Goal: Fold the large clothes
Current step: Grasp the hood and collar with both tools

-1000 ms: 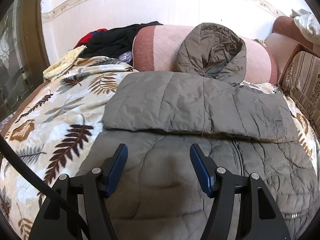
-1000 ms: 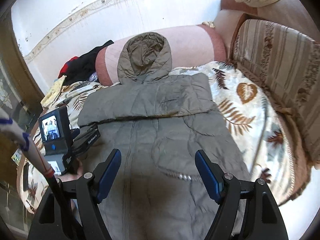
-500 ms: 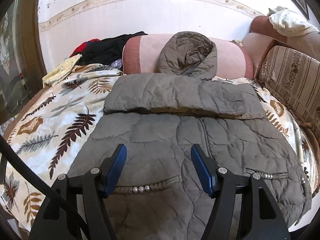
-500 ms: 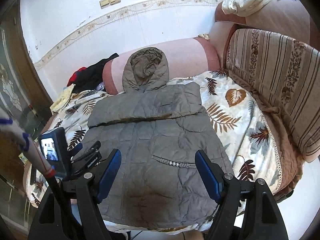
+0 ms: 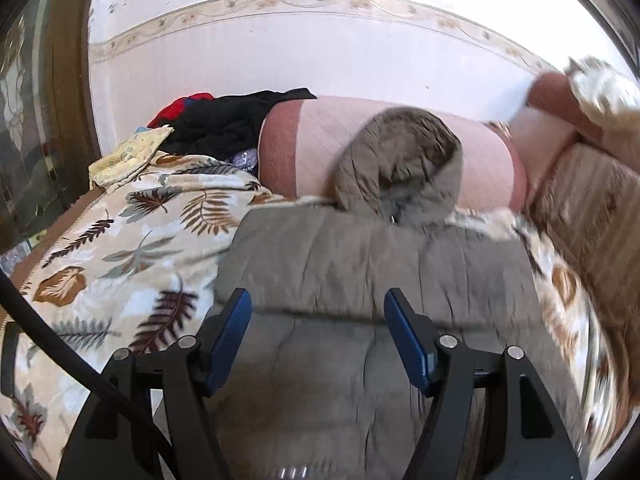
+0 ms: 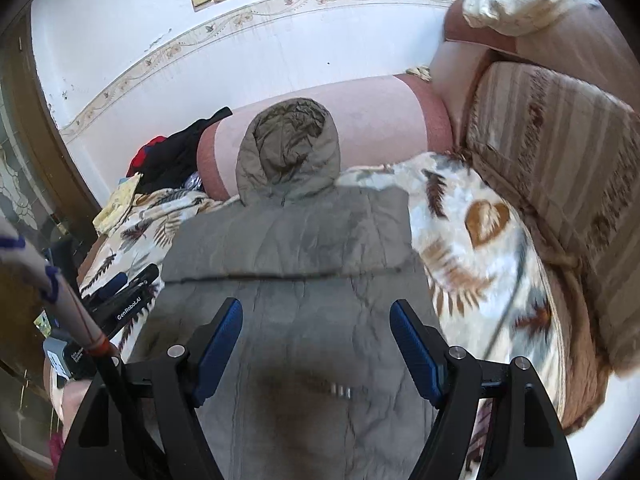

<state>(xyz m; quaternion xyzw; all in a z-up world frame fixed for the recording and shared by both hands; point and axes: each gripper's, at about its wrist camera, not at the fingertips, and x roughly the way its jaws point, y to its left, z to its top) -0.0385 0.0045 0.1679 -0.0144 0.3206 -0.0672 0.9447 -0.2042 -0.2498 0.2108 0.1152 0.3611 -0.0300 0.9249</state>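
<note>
A grey-green quilted hooded coat (image 6: 304, 320) is shown laid flat on a sofa covered by a leaf-patterned blanket (image 6: 472, 248); its sleeves are folded across the chest as a band (image 5: 360, 264), and its hood (image 6: 288, 152) is propped against a pink cylindrical bolster (image 6: 380, 120) at the wall. The left claw (image 5: 318, 340) is seen above the coat's lower body with its blue pads (image 5: 228, 336) apart and its jaws opening; nothing is pinched between them. The right claw (image 6: 316, 344) is held spread over the same panel, likewise empty, with a row of pocket snaps (image 6: 340, 391) visible beneath it. In the right wrist view the left claw's black body (image 6: 124, 300) appears at the coat's left edge. Dark and red clothes (image 5: 224, 120) are heaped left of the bolster, and a striped back cushion (image 6: 560, 152) bounds the seat on the right. Both views are partly motion-blurred.
</note>
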